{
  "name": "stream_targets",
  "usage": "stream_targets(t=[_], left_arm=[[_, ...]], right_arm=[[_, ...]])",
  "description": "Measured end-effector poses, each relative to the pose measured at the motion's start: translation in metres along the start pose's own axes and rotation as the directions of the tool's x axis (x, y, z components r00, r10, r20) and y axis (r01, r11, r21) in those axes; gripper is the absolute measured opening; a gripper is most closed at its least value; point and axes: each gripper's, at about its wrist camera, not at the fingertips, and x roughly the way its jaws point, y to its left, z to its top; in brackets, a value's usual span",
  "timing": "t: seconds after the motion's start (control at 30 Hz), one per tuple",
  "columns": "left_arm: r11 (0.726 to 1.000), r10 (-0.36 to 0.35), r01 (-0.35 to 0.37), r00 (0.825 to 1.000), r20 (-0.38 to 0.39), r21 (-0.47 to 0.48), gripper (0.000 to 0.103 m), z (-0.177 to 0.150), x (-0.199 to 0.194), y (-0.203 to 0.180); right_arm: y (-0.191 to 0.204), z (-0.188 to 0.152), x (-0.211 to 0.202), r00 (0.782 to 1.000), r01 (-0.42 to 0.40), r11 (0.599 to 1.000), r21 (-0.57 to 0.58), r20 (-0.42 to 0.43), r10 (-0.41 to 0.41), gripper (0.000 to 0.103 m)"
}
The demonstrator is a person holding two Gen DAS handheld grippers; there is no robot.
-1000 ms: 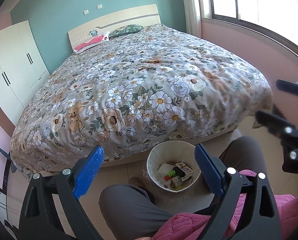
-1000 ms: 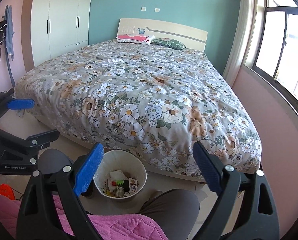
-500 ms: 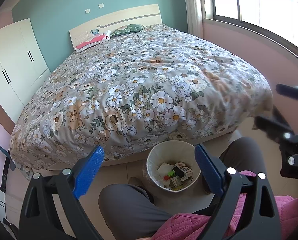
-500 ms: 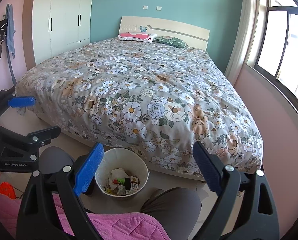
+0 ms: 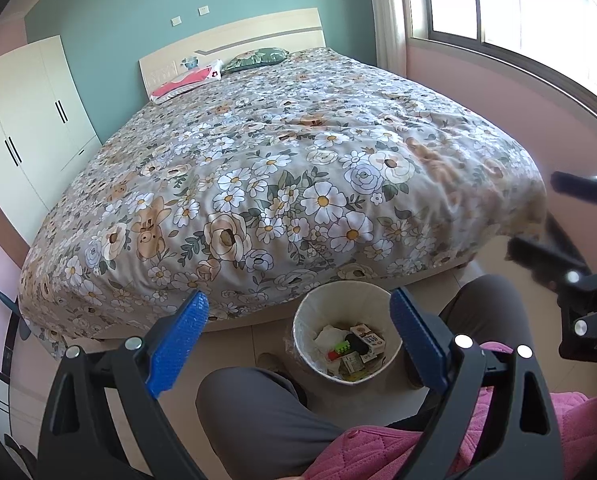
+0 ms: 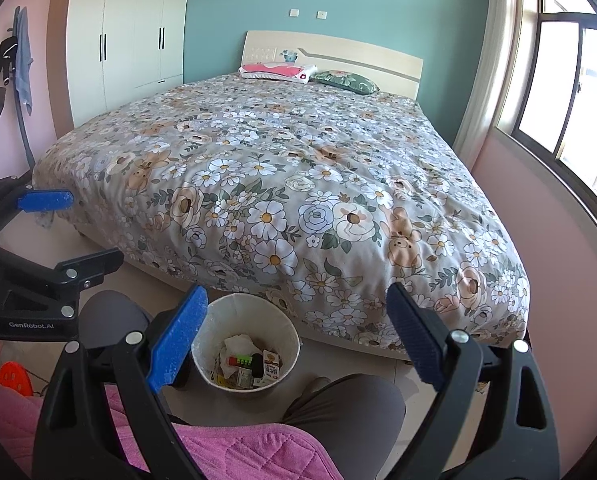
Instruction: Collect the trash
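A white waste bin [image 5: 304, 322] stands on the floor at the foot of the bed, between the person's knees; it also shows in the right wrist view [image 6: 246, 304]. It holds crumpled tissue [image 6: 238, 345], small cartons [image 6: 271, 368] and a red and green item [image 5: 338, 349]. My left gripper [image 5: 300, 338] is open and empty, held above the bin. My right gripper [image 6: 296, 336] is open and empty, also above the bin. Each gripper appears at the edge of the other's view.
A large bed with a floral quilt [image 5: 298, 168] fills the middle, with two pillows [image 6: 278, 71] at the headboard. A white wardrobe [image 6: 126, 36] stands at the left, a window [image 6: 570, 92] at the right. The person's grey-trousered legs [image 5: 266, 420] flank the bin.
Both views have shifted only slightly. The grippers stay open and empty, and the bin's contents look the same.
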Motion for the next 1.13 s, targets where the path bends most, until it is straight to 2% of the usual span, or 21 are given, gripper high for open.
stream_targets(t=[0.4,0.97,1.13], left_arm=[[1.0,0.001,-0.001,1.0,-0.011,0.003,0.094,0.0003,0.0024,-0.0014],[1.0,0.004,-0.004,1.0,0.011,0.004,0.094,0.0014,-0.0032,-0.0033],[1.0,-0.024,0.024,1.0,-0.004,-0.012,0.094,0.0009,-0.001,-0.0018]], right_arm=[[-0.0037,-0.0007,0.0053,1.0,-0.01,1.0,0.005,-0.015,0.01,0.089],[-0.0049,-0.0015,0.0064,1.0,-0.016,1.0,0.006,-0.015,0.016,0.089],[-0.0048,-0.0011,0.0063,1.0,-0.016,1.0,0.006,-0.015,0.016,0.089]])
